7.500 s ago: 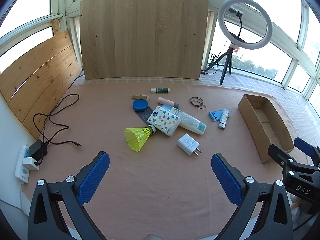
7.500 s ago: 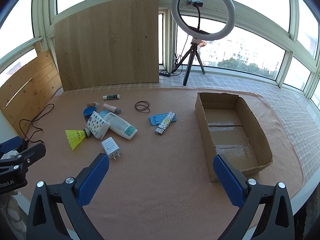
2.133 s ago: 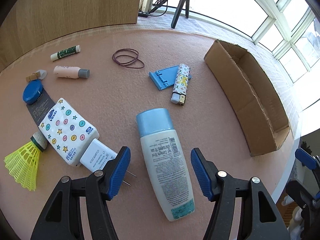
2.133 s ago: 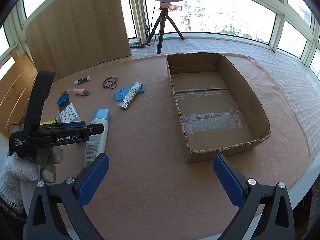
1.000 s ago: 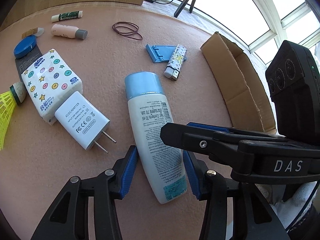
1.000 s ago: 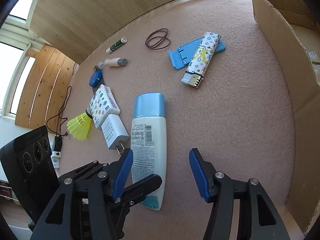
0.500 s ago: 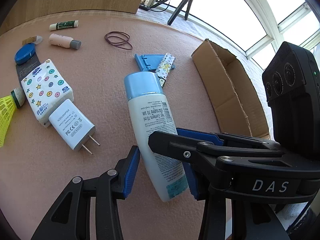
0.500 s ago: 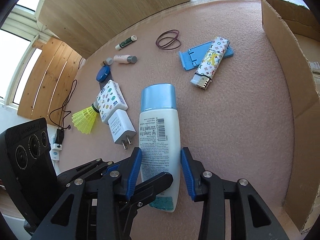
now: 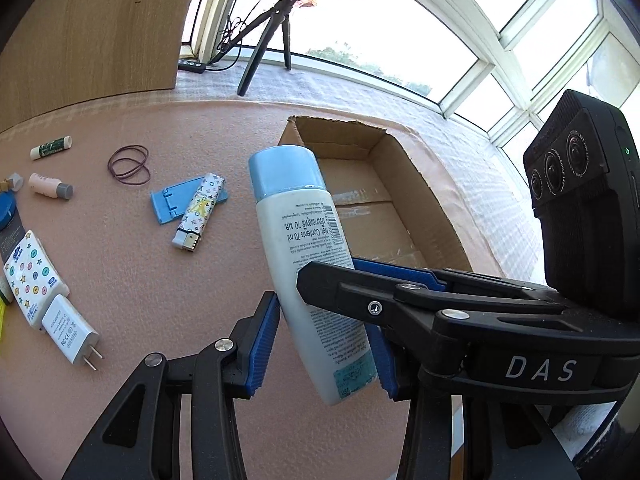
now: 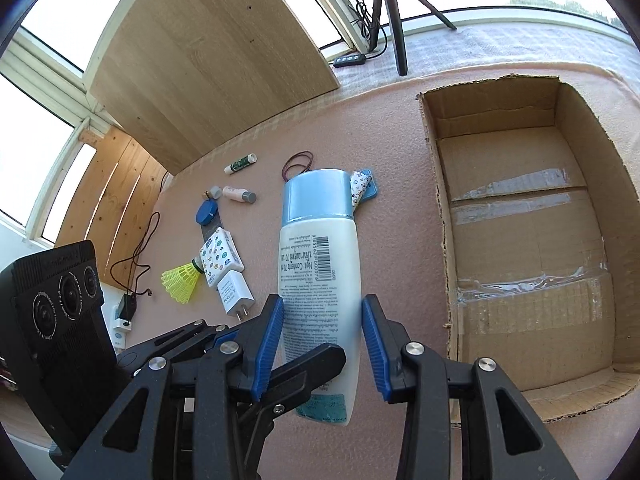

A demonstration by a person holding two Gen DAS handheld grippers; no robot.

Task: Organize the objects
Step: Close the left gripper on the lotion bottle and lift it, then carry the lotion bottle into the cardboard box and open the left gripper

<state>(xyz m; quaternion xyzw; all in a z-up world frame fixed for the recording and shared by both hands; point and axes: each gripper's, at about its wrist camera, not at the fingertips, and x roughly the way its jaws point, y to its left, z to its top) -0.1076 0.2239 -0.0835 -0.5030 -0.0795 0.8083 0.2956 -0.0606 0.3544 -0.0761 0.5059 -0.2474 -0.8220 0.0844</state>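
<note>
Two black handheld grippers, left gripper (image 9: 320, 344) and right gripper (image 10: 322, 344), each with ribbed blue finger pads (image 10: 266, 350), silver screws, and a black three-lens camera block; one arm reads "DAS".

Both wrist views close, angled down, sharing bottle (image 9: 304, 240), box (image 10: 520, 248)

White bottle (image 9: 308, 248) with blue cap, lifted off the mat, tilted beside open cardboard box (image 10: 516, 220).

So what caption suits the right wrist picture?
Both grippers clamp a blue-capped lotion bottle, lifted beside the empty cardboard box.
</note>
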